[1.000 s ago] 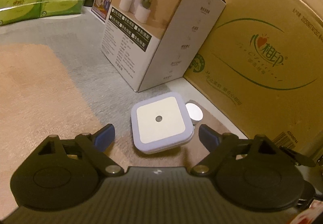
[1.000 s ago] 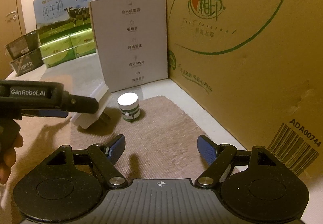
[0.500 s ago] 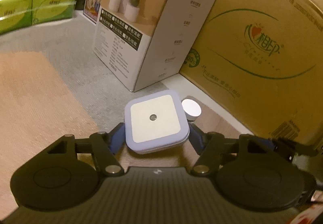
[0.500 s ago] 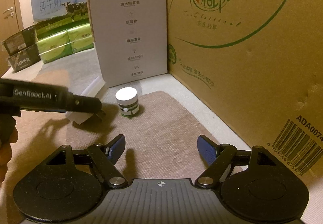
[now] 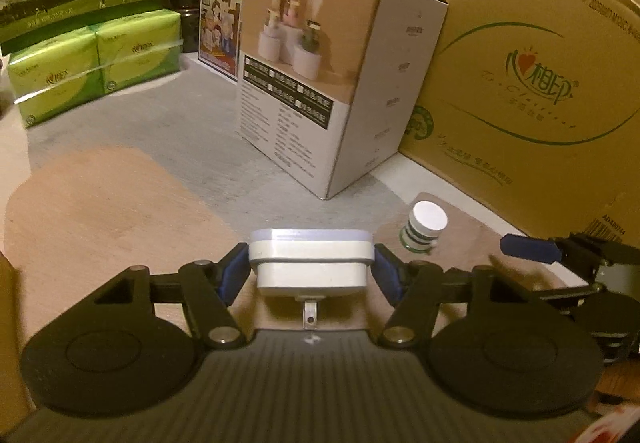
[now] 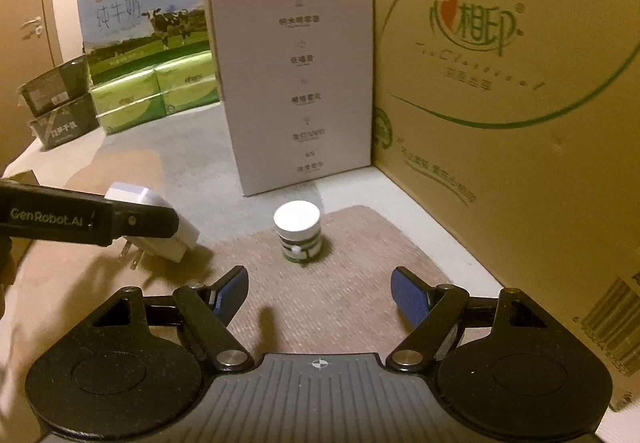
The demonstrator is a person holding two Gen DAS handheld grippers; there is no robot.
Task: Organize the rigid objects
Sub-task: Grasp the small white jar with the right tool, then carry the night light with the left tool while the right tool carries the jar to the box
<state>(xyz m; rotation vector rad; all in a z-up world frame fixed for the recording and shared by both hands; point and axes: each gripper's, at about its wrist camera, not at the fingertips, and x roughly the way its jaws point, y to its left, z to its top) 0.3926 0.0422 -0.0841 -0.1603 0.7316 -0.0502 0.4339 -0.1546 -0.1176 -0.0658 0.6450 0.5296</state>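
Plastic, the square white plug-in night light (image 5: 311, 263) looks light, stiff and slick, so I keep my left hand-held gripper (image 5: 311, 269) clamped across its flat sides, right hand-held gripper (image 6: 319, 293) spread empty.

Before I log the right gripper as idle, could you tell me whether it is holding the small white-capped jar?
No, the right gripper stands open and empty, with the white-capped jar on the mat ahead of it.
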